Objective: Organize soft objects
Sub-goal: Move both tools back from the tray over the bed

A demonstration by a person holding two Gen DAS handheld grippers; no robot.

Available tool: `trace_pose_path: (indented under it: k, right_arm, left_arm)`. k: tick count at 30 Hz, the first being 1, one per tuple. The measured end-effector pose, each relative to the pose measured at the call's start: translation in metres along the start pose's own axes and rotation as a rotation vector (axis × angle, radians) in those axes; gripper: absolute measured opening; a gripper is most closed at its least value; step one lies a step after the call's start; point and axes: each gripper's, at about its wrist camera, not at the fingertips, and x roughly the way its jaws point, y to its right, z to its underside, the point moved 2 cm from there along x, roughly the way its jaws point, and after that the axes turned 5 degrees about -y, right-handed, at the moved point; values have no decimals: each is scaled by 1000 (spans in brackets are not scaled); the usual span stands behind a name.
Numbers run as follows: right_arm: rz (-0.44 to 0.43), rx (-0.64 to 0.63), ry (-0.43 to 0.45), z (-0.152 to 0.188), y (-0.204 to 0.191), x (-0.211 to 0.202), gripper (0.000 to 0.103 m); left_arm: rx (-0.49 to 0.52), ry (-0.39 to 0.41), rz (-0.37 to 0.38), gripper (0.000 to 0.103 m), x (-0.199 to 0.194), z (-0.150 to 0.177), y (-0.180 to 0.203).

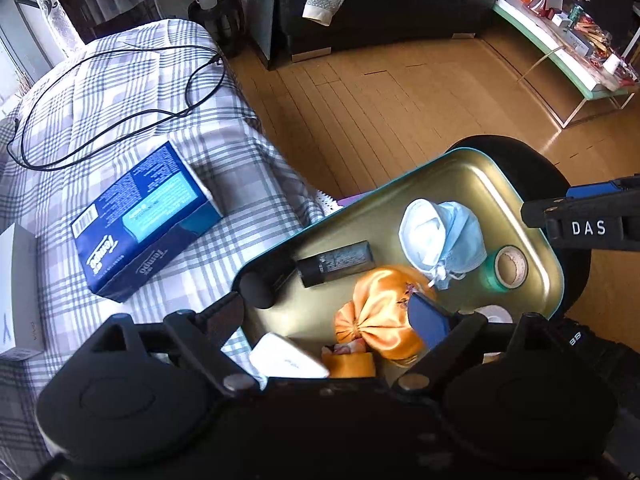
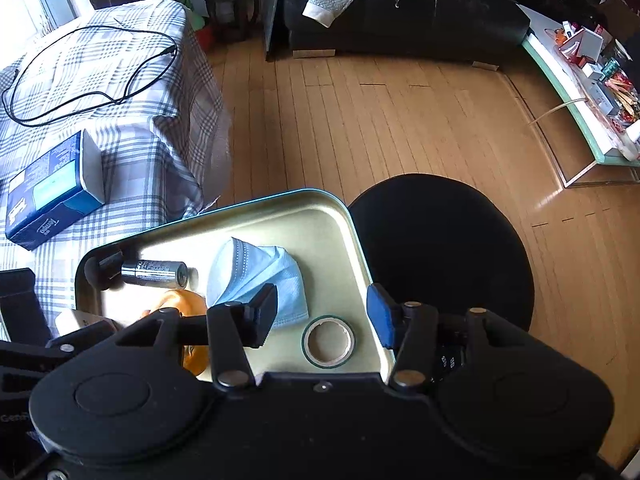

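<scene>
Lower centre of both views: left gripper (image 1: 336,312) and right gripper (image 2: 322,316) angle downward over a gold tray (image 2: 340,216), jaws spread, holding nothing.

A bench draped in a grey-and-white plaid cloth (image 1: 120,92) carries a looped black cable (image 1: 120,80) at its far end, a dark blue cardboard tissue box (image 1: 144,220) lying on its side nearer the middle, and a white cardboard box (image 1: 16,292) at the left edge. A shallow gold-coloured metal tray with a teal rim (image 1: 460,176) overlaps the bench's near corner, its other end over a round black stool seat (image 2: 448,248). The stool stands on a light brown wooden plank floor (image 2: 400,120), which also bears a black sofa (image 2: 400,20) and a low glass table (image 2: 576,112).
</scene>
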Motion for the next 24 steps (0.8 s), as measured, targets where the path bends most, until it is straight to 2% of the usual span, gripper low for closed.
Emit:
trace_pose_path:
  k: [7,14,20,24]
  right_arm:
    - [-1,-45,0,2,-16,-3,50]
    - [-33,-137,14,9,-49,-8,50]
    - [-66,-241,6,20,-90,-11,50]
    - [-87,-321,21,30,-119,-17,50]
  left_arm:
    - [-38,21,-38,92,-26,22,-57]
    - [-112,39,-119,94,-43,47,-132]
    - [-214,3,-173,94,-35,63,-197]
    - [-312,-37,-183,94,-19,73,-239]
